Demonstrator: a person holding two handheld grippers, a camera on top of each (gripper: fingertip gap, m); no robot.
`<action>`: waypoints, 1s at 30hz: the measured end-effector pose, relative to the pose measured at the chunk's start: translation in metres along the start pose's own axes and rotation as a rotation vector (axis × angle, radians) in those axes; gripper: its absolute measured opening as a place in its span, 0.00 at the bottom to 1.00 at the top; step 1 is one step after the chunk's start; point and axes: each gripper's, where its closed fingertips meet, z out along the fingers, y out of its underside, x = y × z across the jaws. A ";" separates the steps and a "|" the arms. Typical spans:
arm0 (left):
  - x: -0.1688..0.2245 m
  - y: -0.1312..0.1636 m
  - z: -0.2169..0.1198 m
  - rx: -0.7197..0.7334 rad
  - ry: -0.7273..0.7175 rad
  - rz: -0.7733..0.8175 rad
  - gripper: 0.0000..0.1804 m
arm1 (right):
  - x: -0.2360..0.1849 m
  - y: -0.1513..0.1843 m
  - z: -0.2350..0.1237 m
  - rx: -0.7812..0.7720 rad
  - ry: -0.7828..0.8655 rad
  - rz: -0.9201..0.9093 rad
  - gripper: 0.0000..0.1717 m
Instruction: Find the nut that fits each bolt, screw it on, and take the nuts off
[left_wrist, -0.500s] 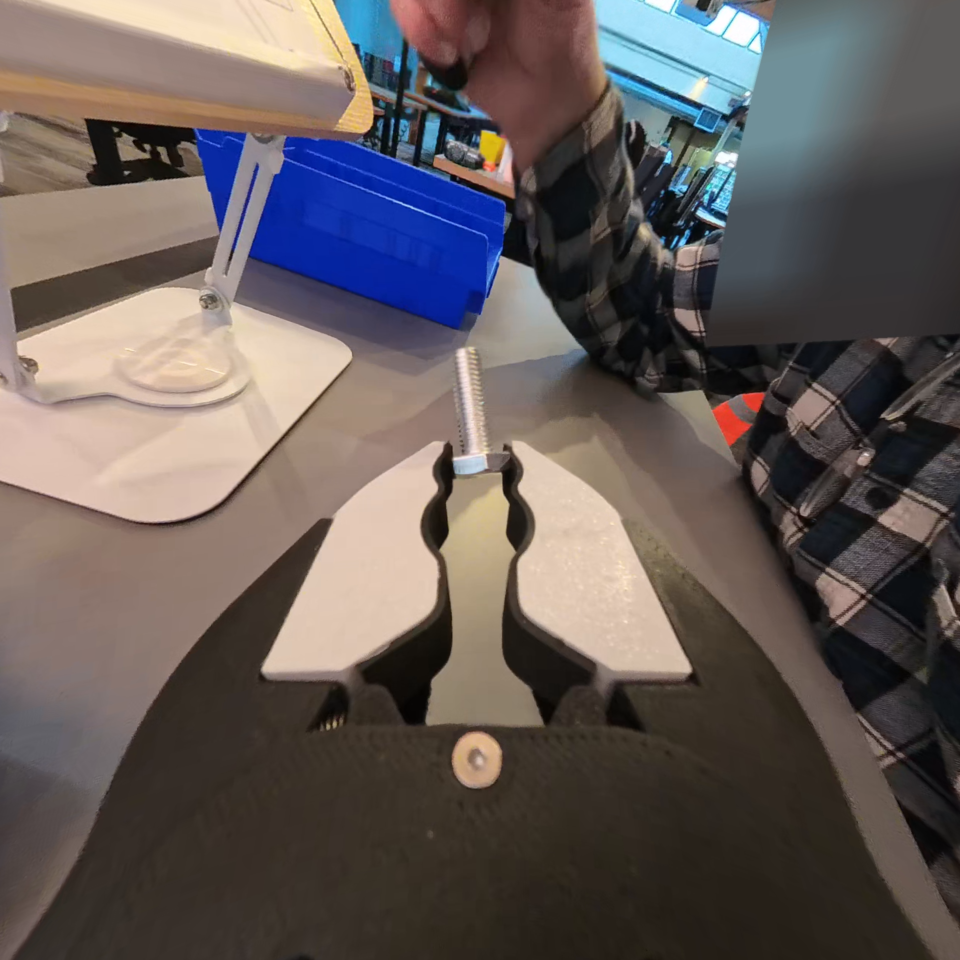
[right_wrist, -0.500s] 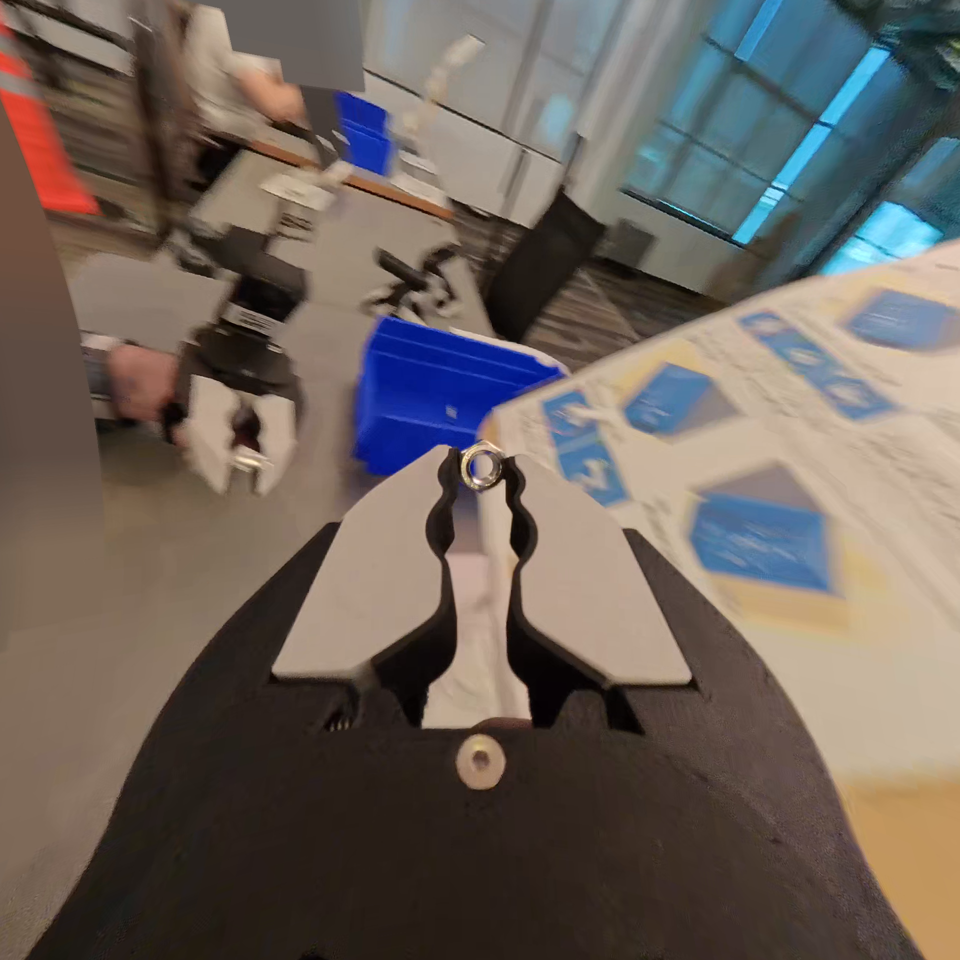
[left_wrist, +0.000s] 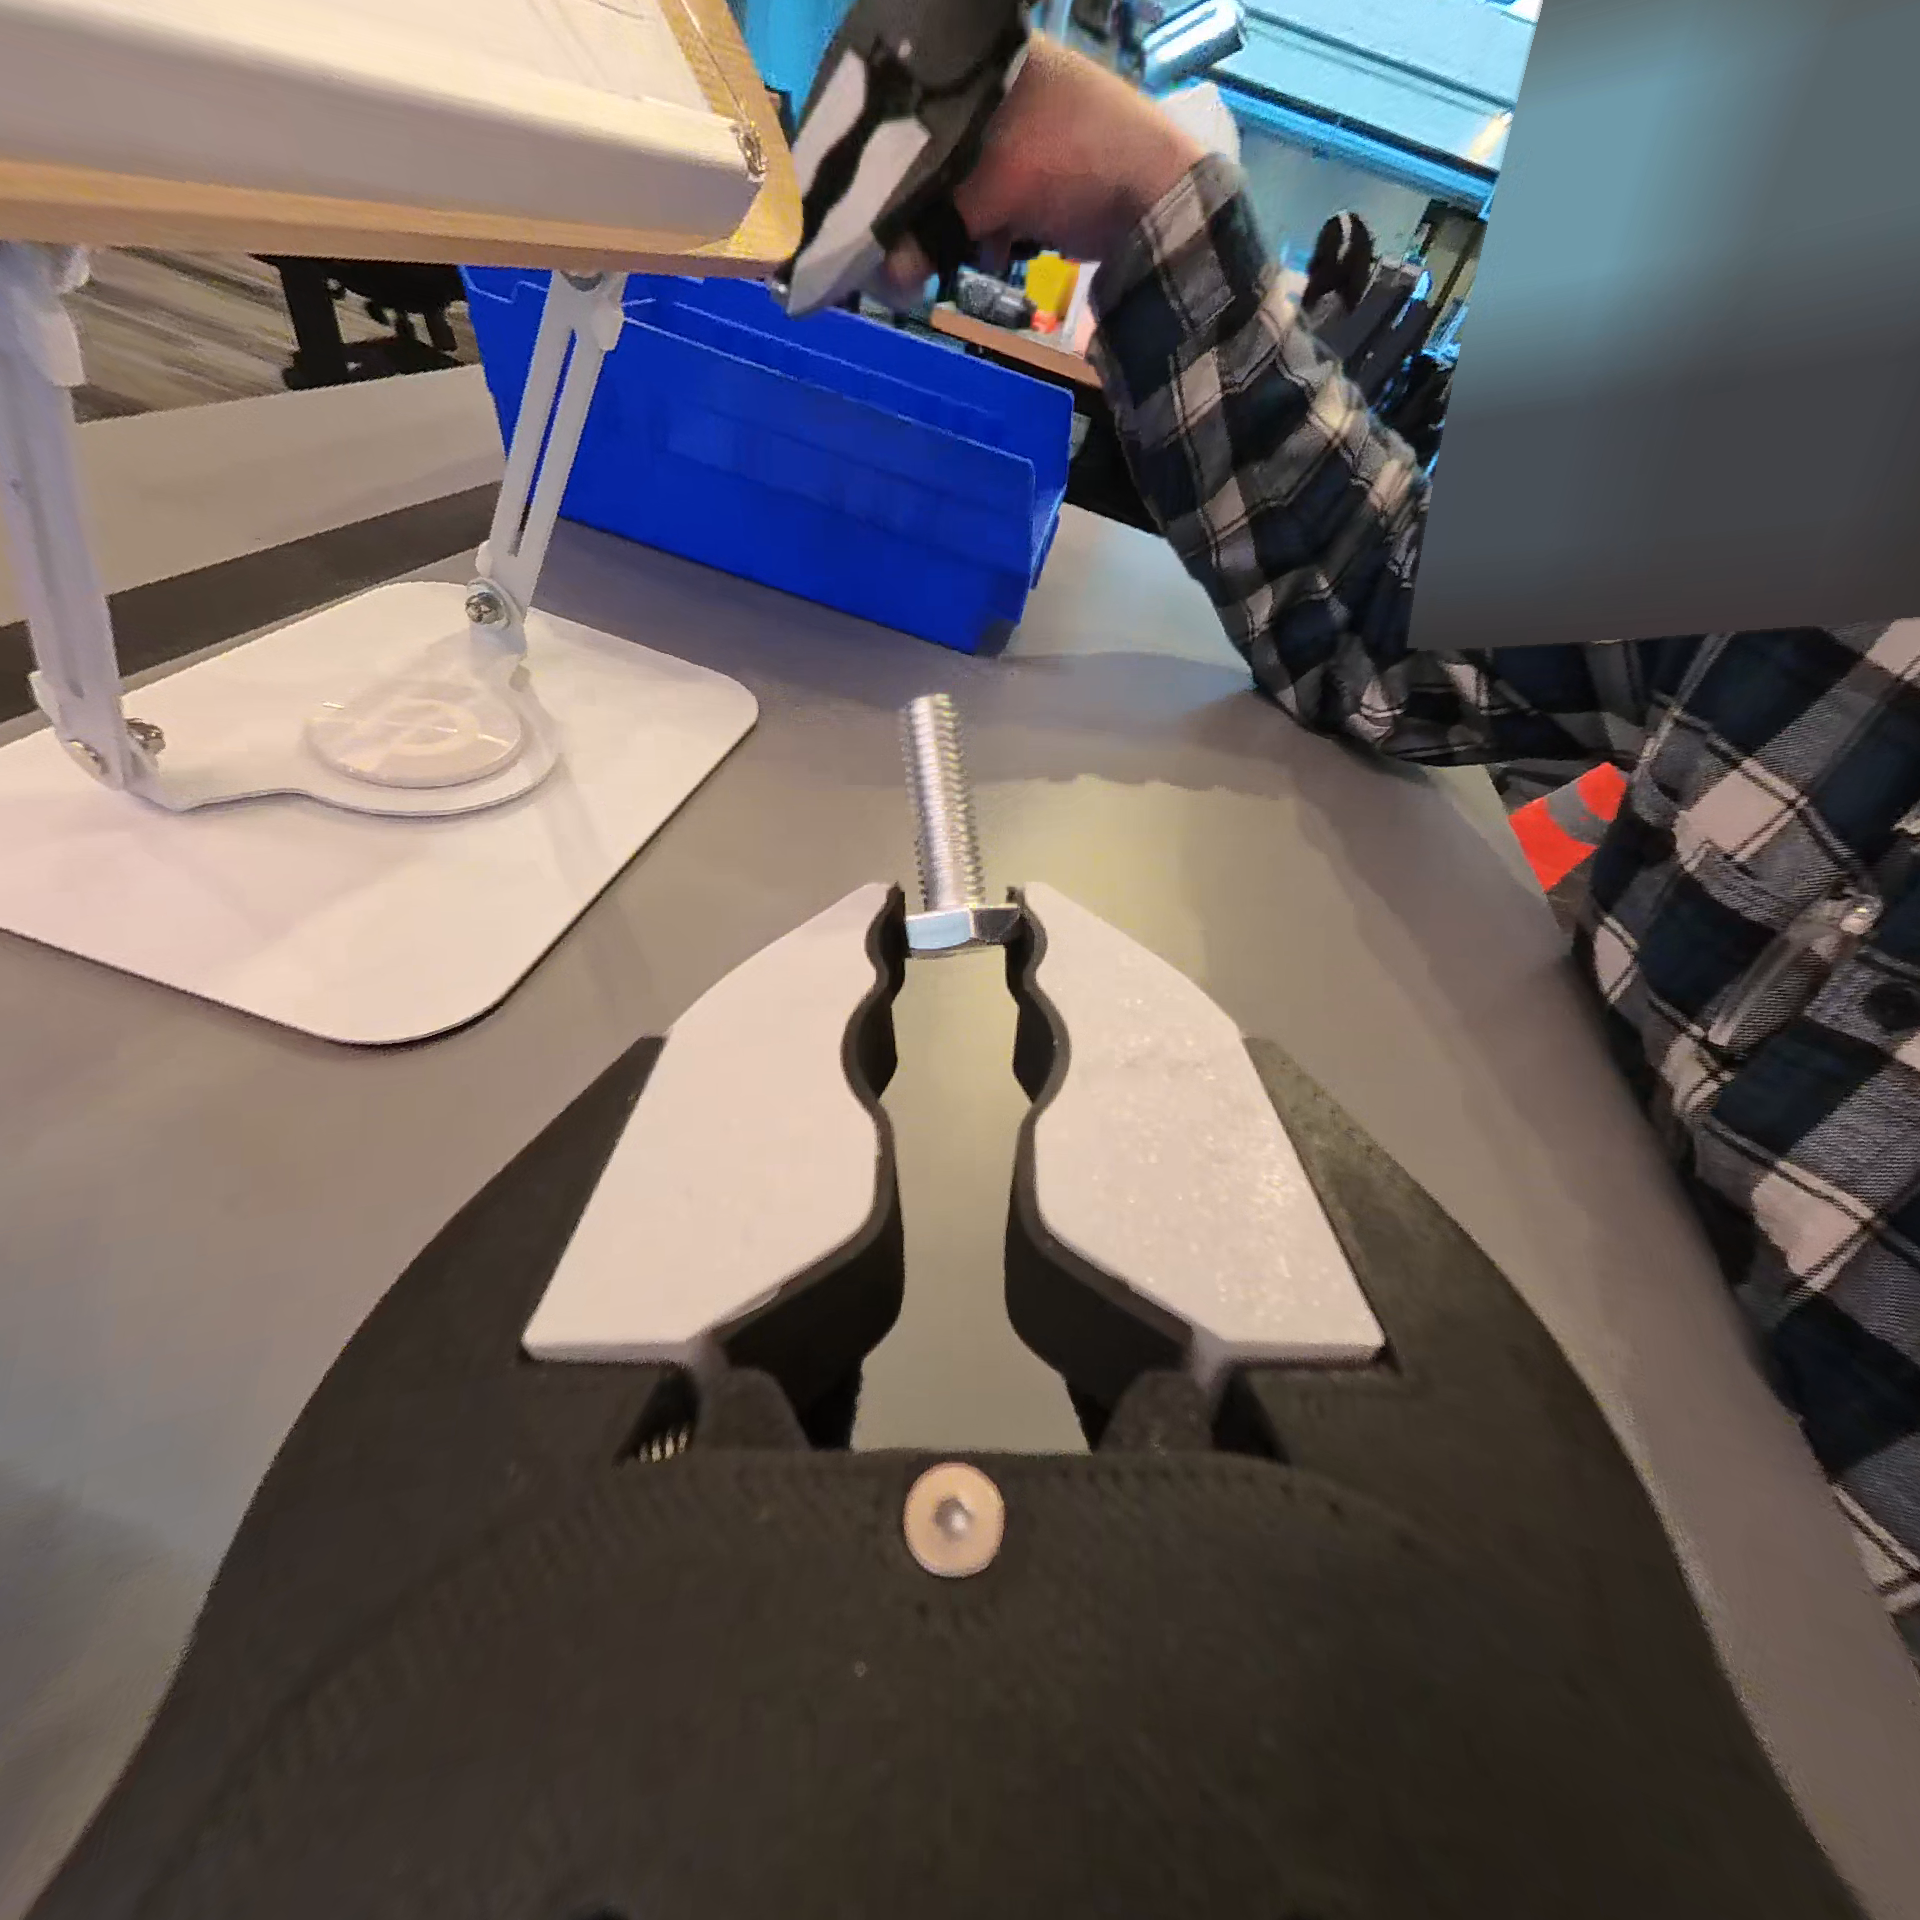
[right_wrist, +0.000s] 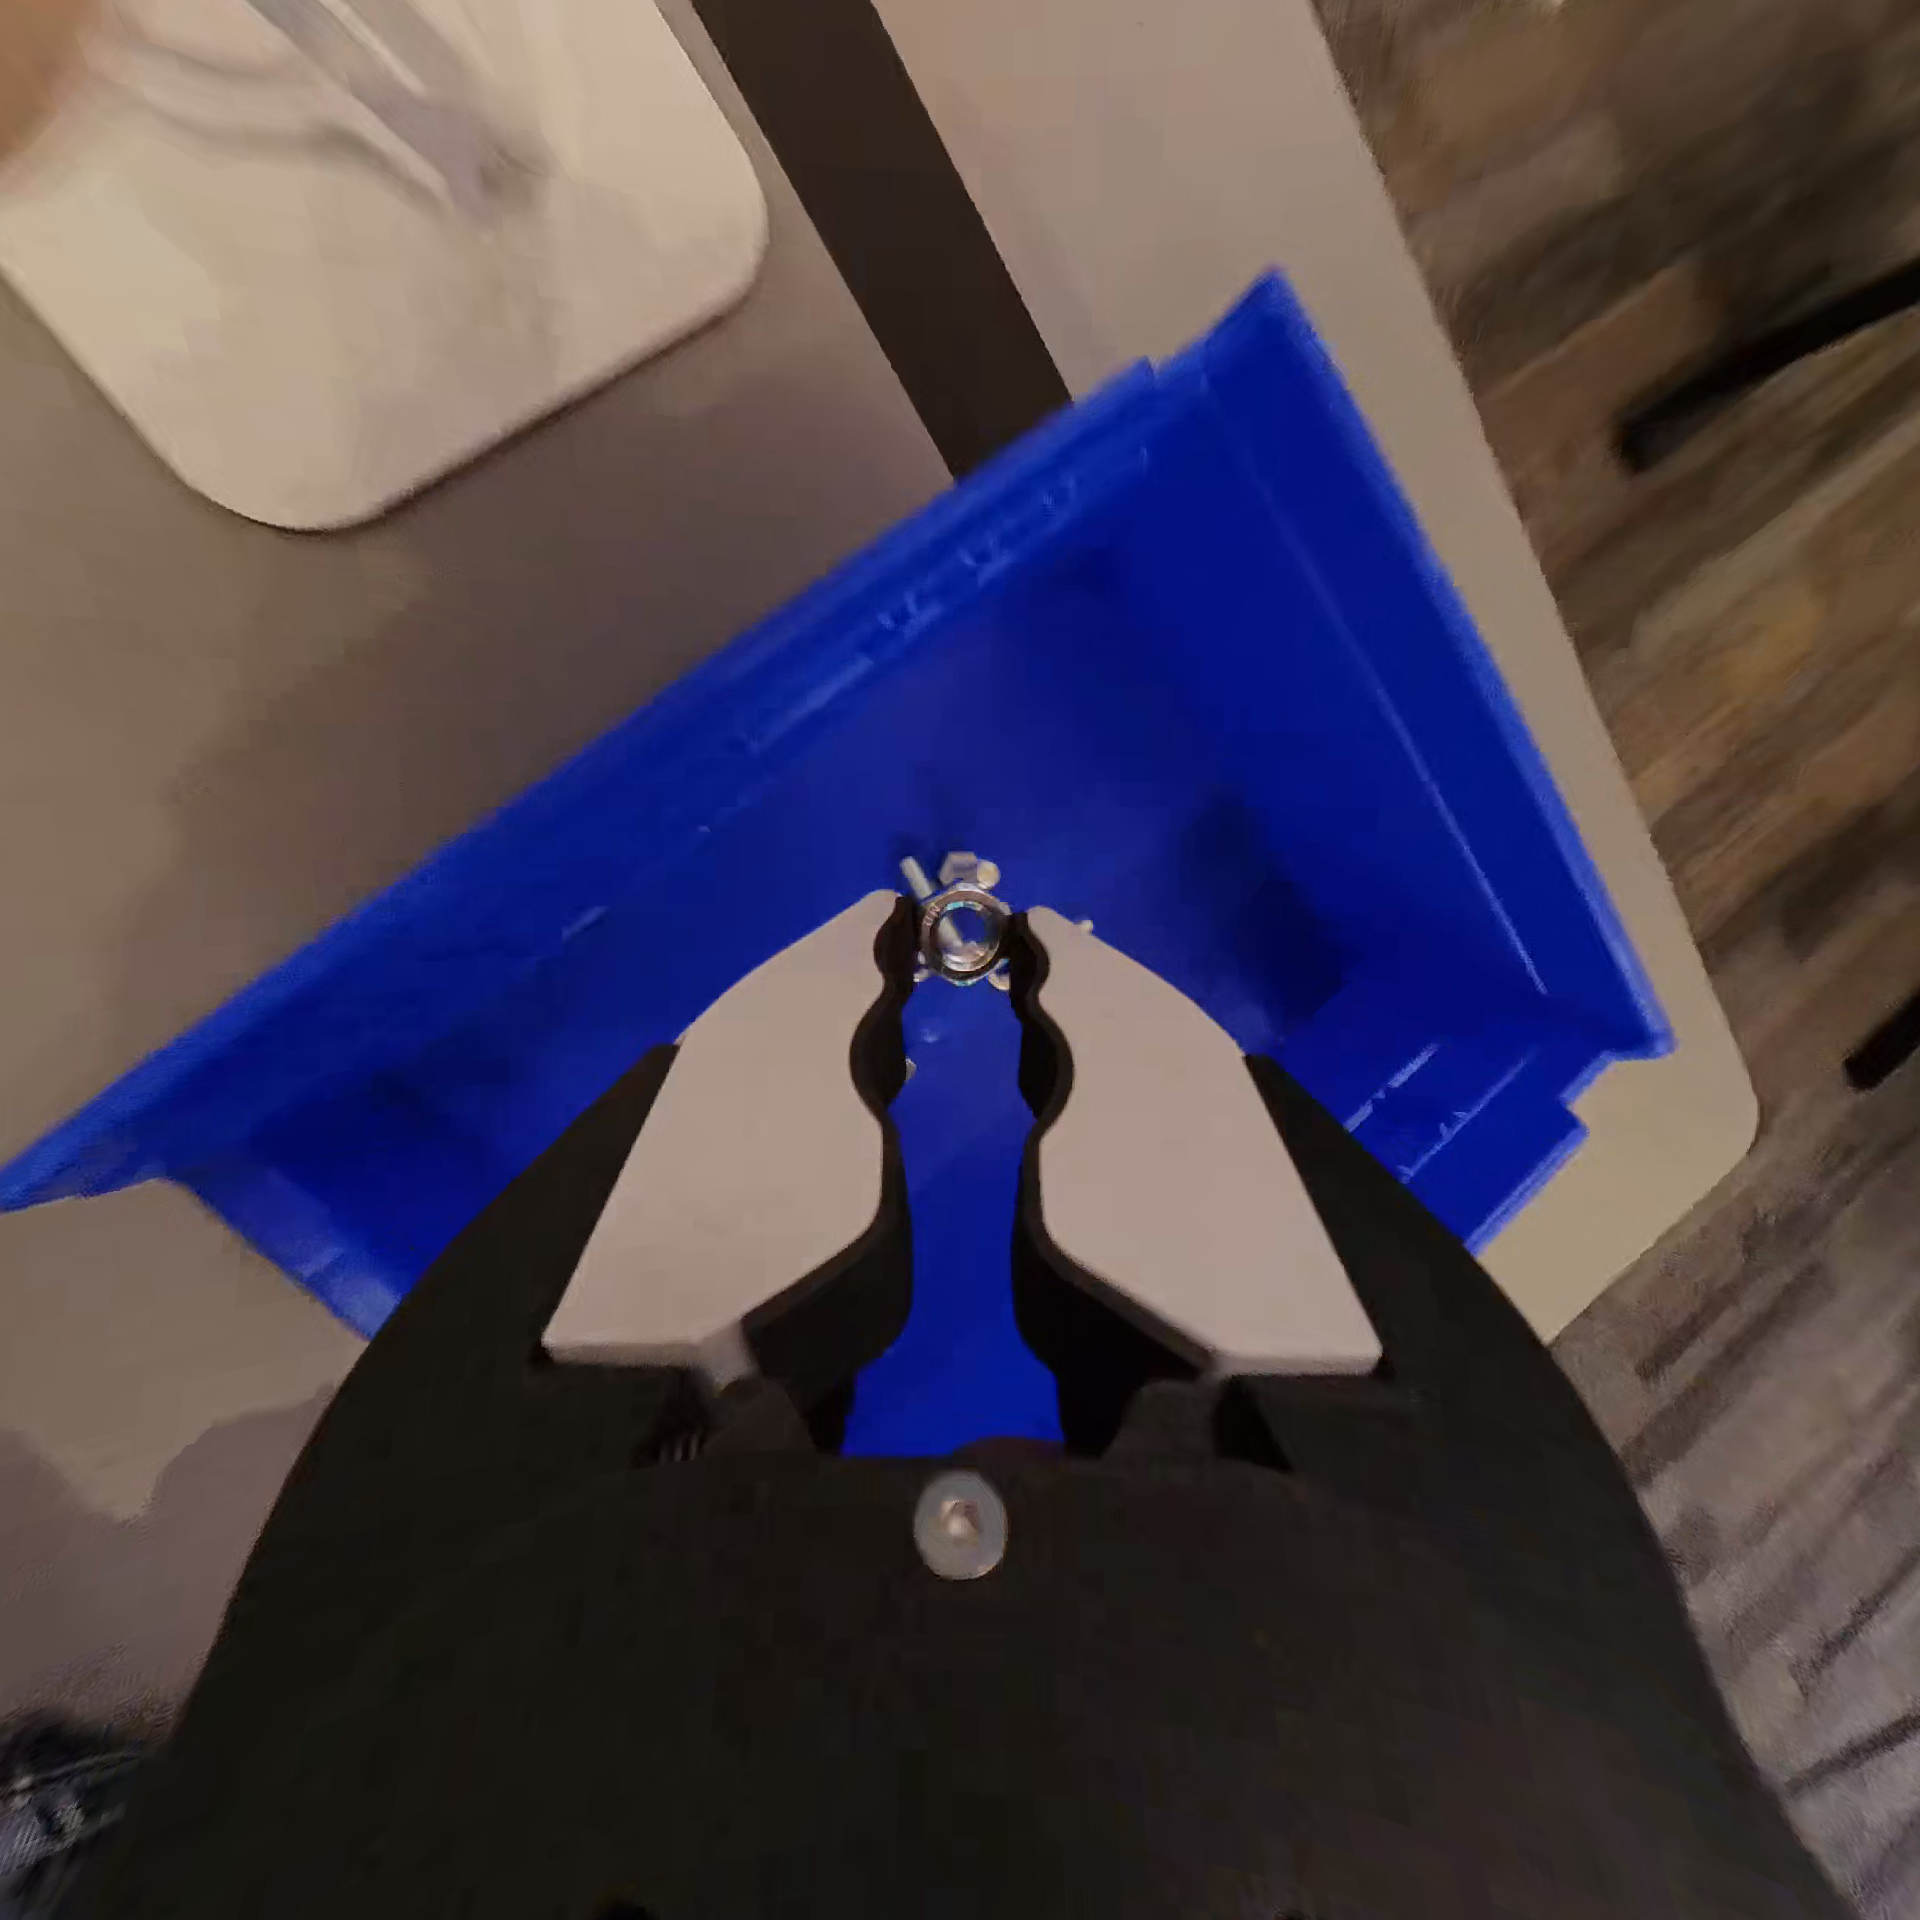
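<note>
My left gripper (left_wrist: 958, 928) is shut on the hex head of a silver bolt (left_wrist: 941, 805), whose threaded shank points away from me over the grey table (left_wrist: 1195, 914). My right gripper (right_wrist: 961, 938) is shut on a silver hex nut (right_wrist: 961, 940) and holds it over the open blue bin (right_wrist: 1195, 727). Small silver nuts and bolts (right_wrist: 954, 871) lie on the bin floor just beyond the fingertips. In the left wrist view the right gripper (left_wrist: 831, 239) hangs above the blue bin (left_wrist: 790, 488), tips down, held by a hand (left_wrist: 1049, 156).
A white tablet stand with a flat base (left_wrist: 343, 831) and a tilted board (left_wrist: 395, 125) stands left of the bin. A person's plaid sleeve (left_wrist: 1278, 468) reaches across the table at right. The table edge and wood-look floor (right_wrist: 1714, 520) lie beyond the bin. Across from one pair of fingers to the other is roughly 40 centimeters.
My right gripper has swung down from facing the room to point into the blue bin, still holding the nut. My left gripper and its bolt have stayed in place.
</note>
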 end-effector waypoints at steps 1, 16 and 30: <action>0.000 0.000 0.000 -0.002 -0.006 0.006 0.10 | 0.004 0.007 0.010 -0.031 0.002 0.011 0.16; 0.000 -0.016 -0.001 0.116 -0.015 -0.001 0.10 | -0.024 -0.071 -0.059 0.295 0.073 -0.008 0.17; 0.020 -0.048 0.001 0.379 0.118 -0.050 0.10 | -0.324 -0.232 -0.059 0.988 -0.880 -0.122 0.20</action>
